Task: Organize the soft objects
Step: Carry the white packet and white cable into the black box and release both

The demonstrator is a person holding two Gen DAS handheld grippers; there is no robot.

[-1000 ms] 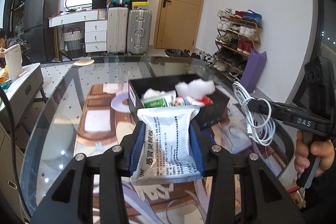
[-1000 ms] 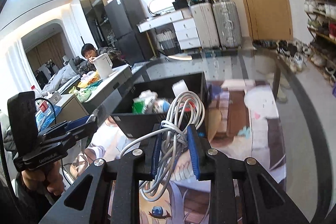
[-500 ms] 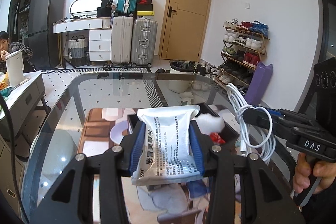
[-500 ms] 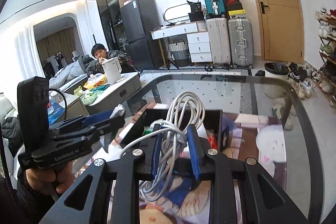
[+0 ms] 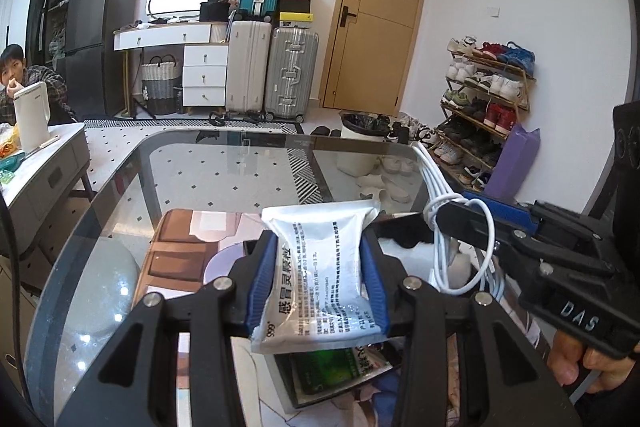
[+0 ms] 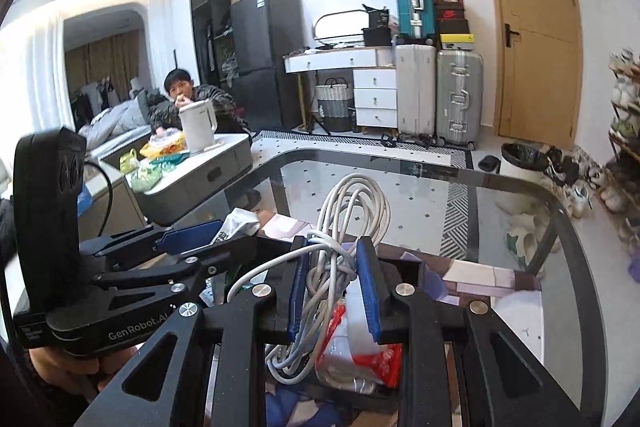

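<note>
With your left gripper (image 5: 318, 279) clamped on the white sachet (image 5: 320, 267) and your right gripper (image 6: 334, 285) on the coiled cable (image 6: 352, 211), both over the black box (image 5: 344, 379) at 6 o'clock, lower before releasing.

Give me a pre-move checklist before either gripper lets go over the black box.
1. Left gripper clamped on the white sachet: ok, both blue pads press its sides.
2. Right gripper clamped on the white cable bundle: ok, the coil sits between the pads.
3. Cable loops clear of the left gripper: cannot tell; loose loops hang below the right gripper's pads.
4. Black box under the sachet: ok, its open top shows right below.
5. Room in the box: cannot tell; a green packet and a red-and-white wrapper already lie there.
6. Grippers apart: ok, side by side, not touching.
</note>
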